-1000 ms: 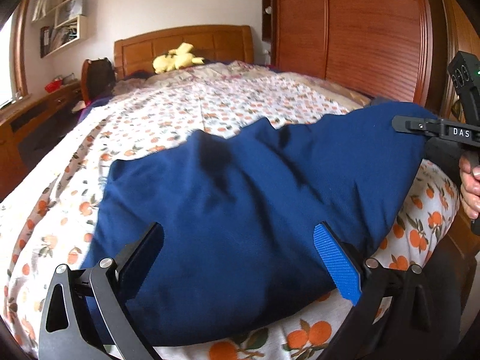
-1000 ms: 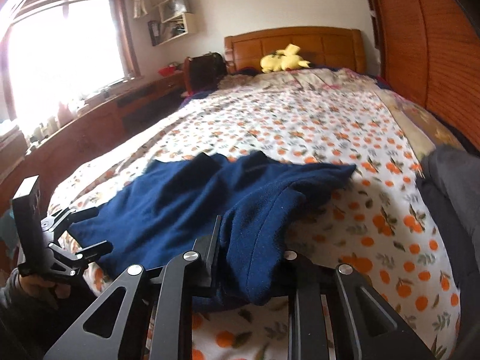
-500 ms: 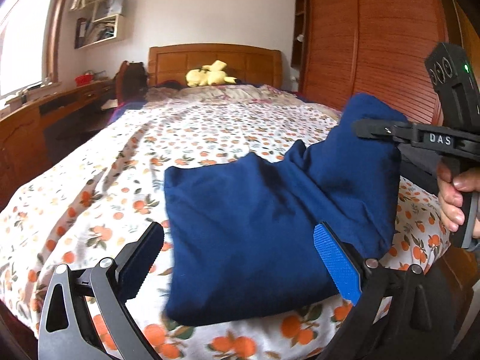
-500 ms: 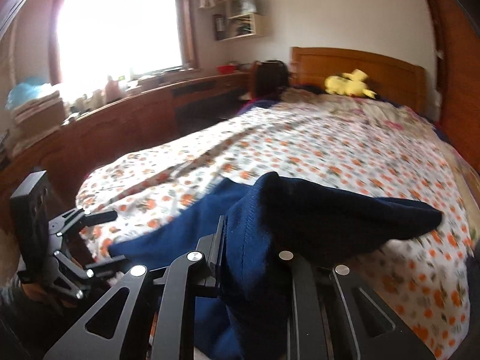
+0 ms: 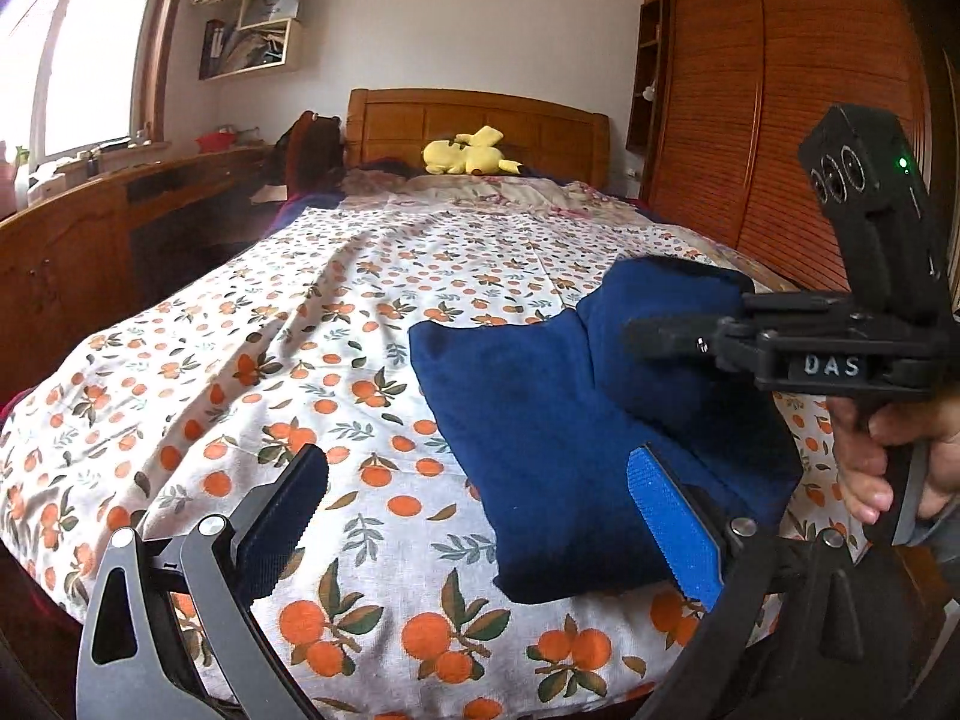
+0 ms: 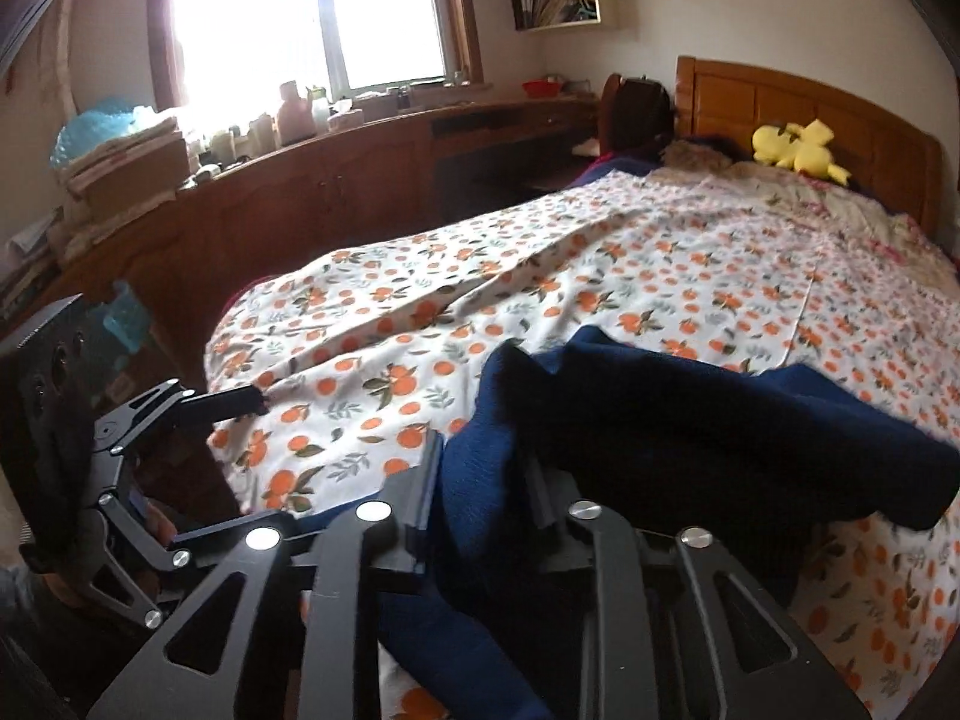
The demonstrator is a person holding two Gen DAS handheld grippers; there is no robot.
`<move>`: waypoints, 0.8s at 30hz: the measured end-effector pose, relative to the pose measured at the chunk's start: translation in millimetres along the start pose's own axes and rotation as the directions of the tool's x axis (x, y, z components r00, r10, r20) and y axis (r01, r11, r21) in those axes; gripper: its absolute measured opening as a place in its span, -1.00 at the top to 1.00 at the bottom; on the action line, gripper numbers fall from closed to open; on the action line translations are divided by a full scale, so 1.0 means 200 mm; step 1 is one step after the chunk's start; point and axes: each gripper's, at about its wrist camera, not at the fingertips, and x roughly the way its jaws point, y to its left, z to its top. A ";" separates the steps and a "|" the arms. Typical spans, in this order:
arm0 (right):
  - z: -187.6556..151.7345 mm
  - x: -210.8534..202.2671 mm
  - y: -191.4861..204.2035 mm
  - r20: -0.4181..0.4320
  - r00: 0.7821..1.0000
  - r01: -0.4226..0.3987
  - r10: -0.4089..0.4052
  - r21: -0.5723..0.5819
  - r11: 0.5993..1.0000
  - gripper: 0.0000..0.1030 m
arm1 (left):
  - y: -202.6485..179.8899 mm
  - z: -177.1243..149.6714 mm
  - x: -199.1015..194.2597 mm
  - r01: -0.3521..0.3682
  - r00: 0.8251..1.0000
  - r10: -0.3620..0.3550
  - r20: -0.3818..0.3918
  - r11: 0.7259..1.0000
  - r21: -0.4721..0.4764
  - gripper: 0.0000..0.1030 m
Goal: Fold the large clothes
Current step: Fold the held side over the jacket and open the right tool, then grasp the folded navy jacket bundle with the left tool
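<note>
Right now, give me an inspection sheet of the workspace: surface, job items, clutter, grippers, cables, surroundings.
Surface: bed with an orange-print sheet, creased, bare to the left of the garment.
Job's things: navy garment partly folded near the foot of the bed, one end lifted off the sheet.
Clutter: yellow plush toy by the headboard; dark bag beside it.
Grippers: left hand-held gripper open, holding nothing; right hand-held gripper shut on the navy garment.
Cables: nothing seen.
Surroundings: wooden wardrobe on the right, cluttered wooden counter under the window, wall shelf.
</note>
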 end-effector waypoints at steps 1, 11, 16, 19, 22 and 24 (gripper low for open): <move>0.00 0.00 0.00 -0.005 1.000 -0.011 0.011 0.005 1.000 0.36 | 0.00 0.00 0.00 0.000 1.000 0.000 0.001 1.000 -0.001 -0.95; -0.12 -0.12 -0.05 -0.016 0.999 0.039 -0.038 0.027 0.999 0.06 | -0.05 0.03 0.00 0.014 1.000 -0.014 0.011 1.000 0.010 -0.96; -0.21 -0.15 -0.17 -0.034 0.992 0.120 -0.119 0.038 0.992 0.06 | -0.06 0.02 0.03 0.015 1.000 -0.015 -0.002 1.000 0.013 -0.95; -0.26 -0.16 -0.22 -0.049 0.989 0.142 -0.140 0.044 0.989 0.09 | -0.08 0.02 0.05 0.022 1.000 -0.021 -0.007 1.000 0.020 -0.95; -0.33 -0.13 -0.24 -0.087 0.989 0.128 -0.123 0.056 0.990 0.16 | -0.10 0.02 0.06 0.034 0.999 -0.034 -0.011 0.999 0.032 -0.94; -0.37 -0.12 -0.23 -0.098 0.988 0.127 -0.121 0.055 0.990 0.17 | -0.12 0.02 0.09 0.045 0.999 -0.044 -0.027 0.998 0.044 -0.69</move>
